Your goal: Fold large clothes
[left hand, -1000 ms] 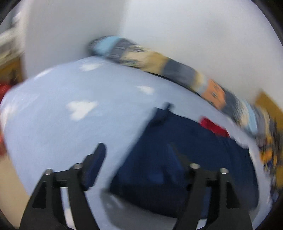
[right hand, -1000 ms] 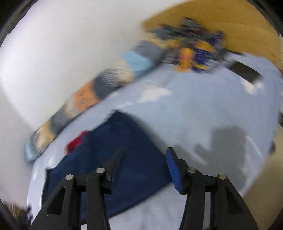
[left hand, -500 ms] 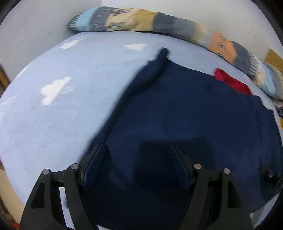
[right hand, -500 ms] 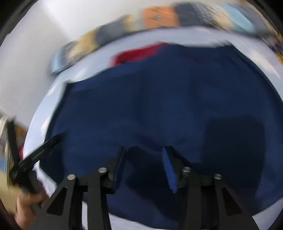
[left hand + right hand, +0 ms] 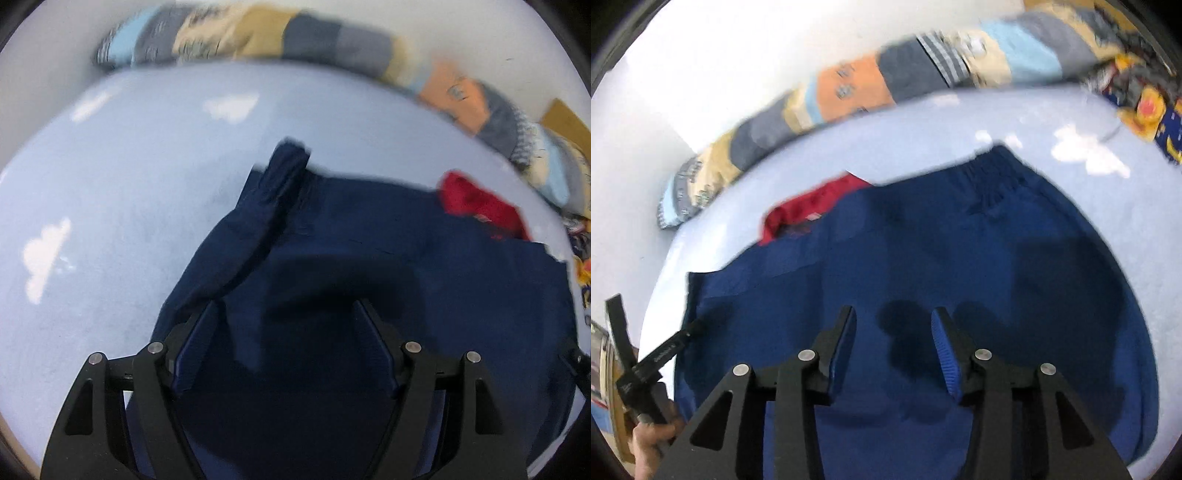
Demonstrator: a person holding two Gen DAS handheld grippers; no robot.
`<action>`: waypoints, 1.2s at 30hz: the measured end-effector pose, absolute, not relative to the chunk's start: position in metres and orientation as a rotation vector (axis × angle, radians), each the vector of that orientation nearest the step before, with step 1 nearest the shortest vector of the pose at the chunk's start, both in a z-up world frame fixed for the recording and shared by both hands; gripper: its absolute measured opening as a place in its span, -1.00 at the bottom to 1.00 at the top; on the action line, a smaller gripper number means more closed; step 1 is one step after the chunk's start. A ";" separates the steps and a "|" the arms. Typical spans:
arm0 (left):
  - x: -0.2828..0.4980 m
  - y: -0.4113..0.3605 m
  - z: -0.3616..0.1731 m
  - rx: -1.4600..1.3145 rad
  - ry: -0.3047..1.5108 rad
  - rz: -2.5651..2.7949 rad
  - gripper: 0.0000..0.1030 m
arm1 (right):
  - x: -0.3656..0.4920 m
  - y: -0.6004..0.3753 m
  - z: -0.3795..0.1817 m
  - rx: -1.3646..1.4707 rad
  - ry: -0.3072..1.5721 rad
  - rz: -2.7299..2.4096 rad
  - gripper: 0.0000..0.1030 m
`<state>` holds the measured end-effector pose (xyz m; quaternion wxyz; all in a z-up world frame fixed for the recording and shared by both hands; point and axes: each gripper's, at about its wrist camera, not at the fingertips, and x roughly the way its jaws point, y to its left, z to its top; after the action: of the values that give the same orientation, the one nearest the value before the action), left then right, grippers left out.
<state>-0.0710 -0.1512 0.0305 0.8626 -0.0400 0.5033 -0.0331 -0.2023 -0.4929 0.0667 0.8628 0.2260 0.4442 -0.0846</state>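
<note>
Left tongs [image 5: 284, 321]: spread wide above the navy garment [image 5: 369, 266], nothing between the pads; whether the tips touch the cloth cannot be told.
Right tongs [image 5: 894, 328]: jaws part-way apart and opening, poised over the same garment with no cloth caught between the blue pads [image 5: 943, 350].
Navy garment: spread flat on the bed [image 5: 129, 184], its elastic band [image 5: 993, 177] at the far edge, one long sleeve [image 5: 251, 225] lying folded along its left side.
Red cloth [image 5: 476, 203]: peeks out at the garment's far edge, touching it.
Bed: pale blue sheet with white cloud shapes.
Patchwork bolster [image 5: 849, 88]: runs along the wall at the bed's far side.
Person's hand [image 5: 650, 443]: grips the left tool's handle at the right view's lower left corner.
</note>
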 end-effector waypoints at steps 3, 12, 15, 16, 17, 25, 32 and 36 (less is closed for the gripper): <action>-0.065 -0.147 0.029 -0.135 1.074 -0.040 0.45 | -0.197 -0.513 0.041 0.589 1.008 -0.239 -0.14; -0.135 -0.200 0.066 -0.042 0.936 -0.124 0.46 | -0.207 -0.451 0.077 0.439 0.950 -0.128 -0.08; -0.171 -0.206 0.070 -0.006 0.919 -0.142 0.46 | -0.225 -0.417 0.089 0.321 0.947 -0.082 -0.07; -0.188 -0.206 0.072 -0.001 0.915 -0.154 0.46 | -0.229 -0.409 0.092 0.295 0.936 -0.068 -0.07; -0.195 -0.201 0.074 -0.002 0.912 -0.161 0.46 | -0.237 -0.400 0.096 0.259 0.923 -0.053 -0.07; -0.238 -0.193 0.082 0.056 0.839 -0.122 0.53 | -0.290 -0.373 0.097 0.097 0.901 -0.044 0.26; -0.246 -0.190 0.051 0.039 0.906 -0.055 0.53 | -0.303 -0.371 0.068 0.155 1.001 -0.067 0.25; -0.245 -0.196 0.036 0.082 0.956 -0.049 0.53 | -0.306 -0.376 0.046 0.186 1.084 -0.107 0.25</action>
<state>-0.2455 -0.1959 0.0360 0.8868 0.0396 0.4598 -0.0236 -0.3062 -0.3758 0.0464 0.8513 0.0883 0.5148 -0.0507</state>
